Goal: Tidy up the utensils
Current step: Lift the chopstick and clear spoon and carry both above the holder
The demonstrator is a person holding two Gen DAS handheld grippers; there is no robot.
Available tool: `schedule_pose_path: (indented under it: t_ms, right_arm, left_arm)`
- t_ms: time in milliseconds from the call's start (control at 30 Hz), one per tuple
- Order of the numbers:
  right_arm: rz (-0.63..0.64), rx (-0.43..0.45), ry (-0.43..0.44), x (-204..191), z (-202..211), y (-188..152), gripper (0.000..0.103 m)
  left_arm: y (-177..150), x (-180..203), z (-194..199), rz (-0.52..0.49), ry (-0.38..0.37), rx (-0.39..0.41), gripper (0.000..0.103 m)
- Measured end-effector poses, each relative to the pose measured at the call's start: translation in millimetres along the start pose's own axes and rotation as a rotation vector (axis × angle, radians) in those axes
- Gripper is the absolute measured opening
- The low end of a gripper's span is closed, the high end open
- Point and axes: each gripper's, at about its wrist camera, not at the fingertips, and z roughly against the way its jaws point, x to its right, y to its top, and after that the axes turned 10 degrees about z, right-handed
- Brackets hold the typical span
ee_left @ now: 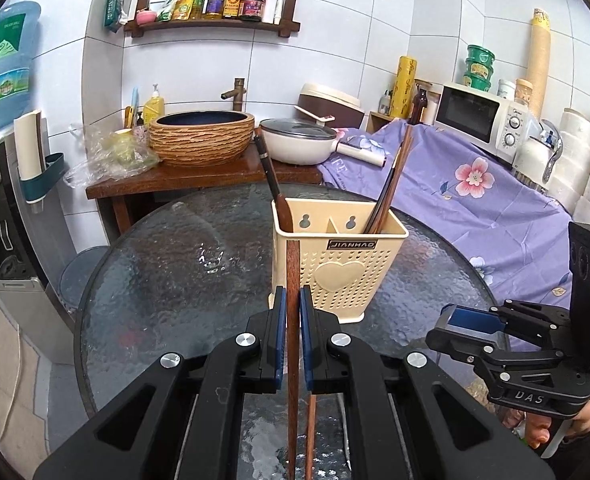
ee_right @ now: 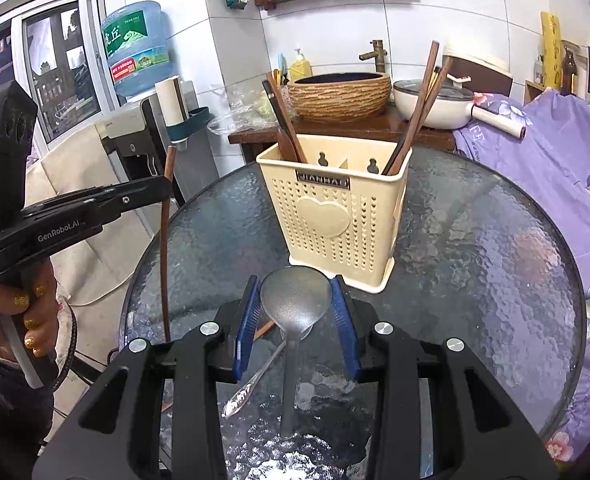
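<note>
A cream utensil holder is seen standing on the round glass tabletop, toward its far side; in the left wrist view it sits at about one o'clock from the left claw. The holder is split by a divider. A dark-handled utensil leans in its left compartment, and several brown chopsticks lean in the right one.

The left claw is closed on a single brown chopstick, which is held upright between the blue pads, its top just in front of the holder's left compartment. In the right wrist view this claw is found at nine o'clock, out beyond the tabletop's left rim.

The right claw is seen part open, its pads set on either side of the bowl of a grey metal spoon; whether the pads press on it cannot be told. A second, shinier spoon lies on the glass at seven o'clock from it.

Bare glass is left at nine o'clock and at three o'clock of the holder, out to the curved rim. A purple floral cloth lies just past the rim at two o'clock.

"JIANHAO" is read on the holder's plate, "GenRobot.AI" on the left claw's body, and "DAS" on the right claw's body in the left wrist view.
</note>
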Motion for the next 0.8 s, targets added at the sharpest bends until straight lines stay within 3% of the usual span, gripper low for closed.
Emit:
schedule_pose_path:
  t_ms: [500, 800]
  right_arm:
    - [0.015, 0.070, -0.014, 11, 19, 49, 0.037]
    - [-0.023, 0.166, -0.033, 34, 42, 114, 0.037]
  left_arm:
    - [45, 21, 19, -0.035, -0.049, 0.076, 0.006]
    - [100, 47, 41, -0.059, -0.089, 0.159, 0.006]
